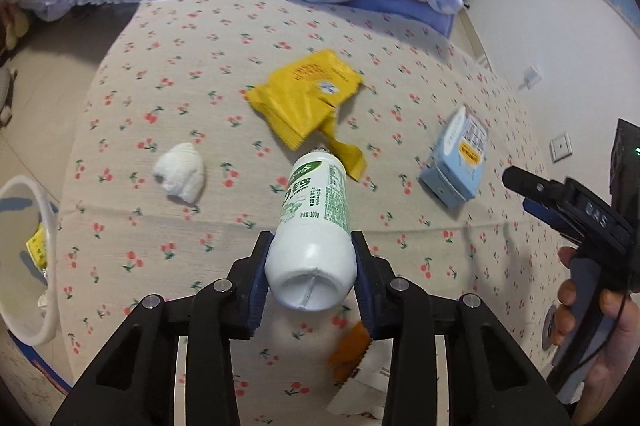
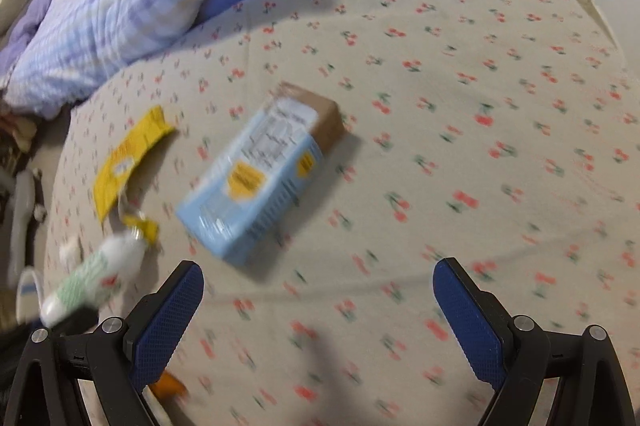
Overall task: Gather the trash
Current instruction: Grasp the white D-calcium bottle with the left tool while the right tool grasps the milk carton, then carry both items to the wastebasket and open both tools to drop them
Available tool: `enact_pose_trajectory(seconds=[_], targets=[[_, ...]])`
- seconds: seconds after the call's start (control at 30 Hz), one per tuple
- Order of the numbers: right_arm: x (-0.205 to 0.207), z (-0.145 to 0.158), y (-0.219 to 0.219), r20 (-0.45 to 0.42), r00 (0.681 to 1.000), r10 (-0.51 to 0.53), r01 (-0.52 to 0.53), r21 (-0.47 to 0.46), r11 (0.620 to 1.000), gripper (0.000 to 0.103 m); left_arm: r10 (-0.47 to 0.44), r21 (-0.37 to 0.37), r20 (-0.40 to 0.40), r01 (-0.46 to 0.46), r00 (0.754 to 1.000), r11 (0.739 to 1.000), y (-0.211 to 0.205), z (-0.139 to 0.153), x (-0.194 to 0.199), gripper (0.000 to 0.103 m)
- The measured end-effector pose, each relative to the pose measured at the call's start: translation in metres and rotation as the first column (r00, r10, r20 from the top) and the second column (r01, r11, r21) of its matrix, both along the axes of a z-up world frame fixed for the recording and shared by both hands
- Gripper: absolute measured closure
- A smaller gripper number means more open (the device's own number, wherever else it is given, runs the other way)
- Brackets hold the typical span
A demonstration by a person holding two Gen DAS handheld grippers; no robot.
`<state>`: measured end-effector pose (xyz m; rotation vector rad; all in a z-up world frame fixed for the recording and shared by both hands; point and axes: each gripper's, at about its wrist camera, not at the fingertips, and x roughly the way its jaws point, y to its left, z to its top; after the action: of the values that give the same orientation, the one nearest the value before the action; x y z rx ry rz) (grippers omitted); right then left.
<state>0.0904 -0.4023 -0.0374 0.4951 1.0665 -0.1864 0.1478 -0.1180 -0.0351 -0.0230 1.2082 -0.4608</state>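
Holding the white bottle (image 1: 311, 226) by its base in my left claw (image 1: 311, 254), lifted over the bed (image 1: 400, 73) | right claw (image 2: 318, 310) spread wide, empty, blue carton (image 2: 256, 181) at its 11 o'clock | risk: smooth rounded base slips before the bin (image 1: 38, 266) at 9 o'clock, since the grip sits low.

The white bottle (image 1: 314, 222) bears green print with "100g" legible; other packaging text is too blurred.
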Motion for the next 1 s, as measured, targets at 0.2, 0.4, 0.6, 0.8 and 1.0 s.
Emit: enact_pose_trajectory(seconds=[0.2, 0.4, 0.6, 0.8, 1.0], targets=[[0.039, -0.01, 0.012, 0.028, 0.997, -0.066, 0.064, 0.059, 0.996, 0.007, 0.021, -0.001, -0.021, -0.021, 1.0, 1.0, 0.013, -0.009, 0.01, 0.063], [0.07, -0.029, 0.029, -0.009, 0.996, -0.086, 0.087, 0.065, 0.994, 0.007, 0.02, 0.026, -0.027, -0.02, 0.999, 0.999, 0.026, -0.013, 0.012, 0.063], [0.077, -0.046, 0.032, -0.081, 0.994, -0.076, 0.076, -0.006, 0.997, 0.019, 0.002, 0.052, -0.167, 0.007, 0.986, 0.999, 0.03, -0.042, 0.014, 0.063], [0.057, -0.042, 0.018, -0.099, 0.994, -0.055, 0.059, 0.033, 0.998, 0.044, -0.003, 0.048, -0.192, 0.013, 0.981, 0.999, 0.027, -0.051, 0.015, 0.063], [0.031, -0.032, 0.013, -0.089, 0.996, -0.021, 0.029, 0.092, 0.995, 0.044, 0.008, 0.061, -0.139, 0.001, 0.99, 0.998, 0.022, -0.043, 0.009, 0.063]])
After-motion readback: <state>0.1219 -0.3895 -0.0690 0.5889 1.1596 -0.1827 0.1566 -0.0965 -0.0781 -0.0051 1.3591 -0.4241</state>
